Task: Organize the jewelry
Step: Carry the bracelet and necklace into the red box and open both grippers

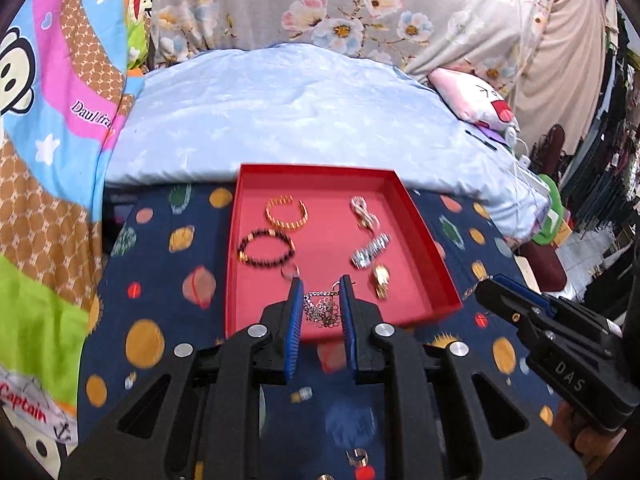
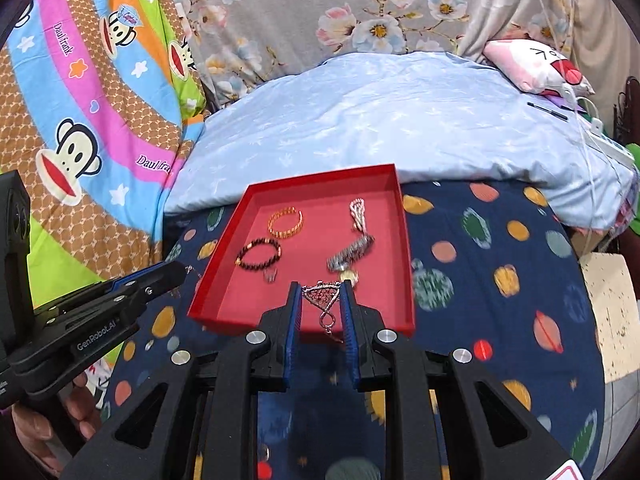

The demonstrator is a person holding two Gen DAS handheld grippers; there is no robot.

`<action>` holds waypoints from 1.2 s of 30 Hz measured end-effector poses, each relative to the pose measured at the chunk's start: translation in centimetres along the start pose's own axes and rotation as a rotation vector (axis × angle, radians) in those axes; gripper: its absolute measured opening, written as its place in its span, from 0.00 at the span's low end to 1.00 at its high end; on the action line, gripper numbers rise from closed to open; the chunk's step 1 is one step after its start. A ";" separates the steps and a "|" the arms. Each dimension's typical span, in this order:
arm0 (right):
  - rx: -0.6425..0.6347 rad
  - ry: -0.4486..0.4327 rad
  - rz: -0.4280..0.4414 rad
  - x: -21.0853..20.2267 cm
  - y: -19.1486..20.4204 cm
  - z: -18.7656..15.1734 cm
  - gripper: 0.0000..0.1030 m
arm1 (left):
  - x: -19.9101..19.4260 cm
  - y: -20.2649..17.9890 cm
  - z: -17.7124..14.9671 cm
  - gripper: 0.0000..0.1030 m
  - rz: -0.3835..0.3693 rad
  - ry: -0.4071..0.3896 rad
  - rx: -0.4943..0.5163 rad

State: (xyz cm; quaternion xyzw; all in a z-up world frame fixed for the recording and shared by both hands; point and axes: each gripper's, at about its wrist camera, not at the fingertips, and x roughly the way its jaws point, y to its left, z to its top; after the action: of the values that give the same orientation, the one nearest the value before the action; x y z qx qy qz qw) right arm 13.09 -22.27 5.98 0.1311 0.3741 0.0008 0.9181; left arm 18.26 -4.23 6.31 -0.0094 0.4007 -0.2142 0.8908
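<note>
Both grippers hover parted over a red tray (image 2: 406,248) of bracelets; the silver filigree necklace (image 2: 321,295) lies loose at the near edge, framed by the right gripper (image 2: 320,292). Left gripper (image 1: 320,286) grips nothing. Best nudged flat, untangled

A small ring (image 1: 290,271) by the beaded bracelet (image 1: 266,249) is blurred beyond telling.

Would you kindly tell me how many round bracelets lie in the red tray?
2: a gold cuff bracelet at the far left of the red tray, and a dark beaded bracelet just nearer; others may be hidden.
</note>
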 end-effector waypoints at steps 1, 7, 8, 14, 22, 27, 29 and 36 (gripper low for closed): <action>0.001 0.002 0.002 0.6 0.0 0.4 0.17 | 0.6 0.1 0.5 0.17 0.002 -0.001 0.002; -0.009 0.021 0.010 4.6 0.3 2.8 0.18 | 4.6 0.3 2.4 0.17 0.019 0.016 0.004; -0.008 0.029 0.016 5.2 0.4 3.1 0.17 | 5.2 0.4 2.5 0.17 0.018 0.021 0.002; -0.011 0.072 0.020 9.9 0.5 4.2 0.18 | 8.9 1.2 3.2 0.17 0.037 0.064 -0.014; -0.010 0.103 0.009 14.0 0.4 4.9 0.18 | 12.7 1.9 3.7 0.17 0.065 0.104 -0.019; -0.004 0.116 0.003 15.5 0.0 5.1 0.18 | 14.2 1.9 3.9 0.17 0.073 0.119 -0.016; -0.006 0.123 0.001 15.9 -0.1 5.1 0.18 | 14.6 2.0 3.9 0.17 0.076 0.122 -0.020; -0.031 0.110 -0.021 15.9 0.1 4.9 0.20 | 15.2 2.1 3.9 0.18 0.072 0.144 -0.030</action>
State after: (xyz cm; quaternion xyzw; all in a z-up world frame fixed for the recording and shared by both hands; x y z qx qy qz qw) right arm 27.94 -21.76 -1.56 0.1128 0.4252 0.0041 0.8980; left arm 30.73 -8.79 -2.23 0.0071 0.4669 -0.1762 0.8666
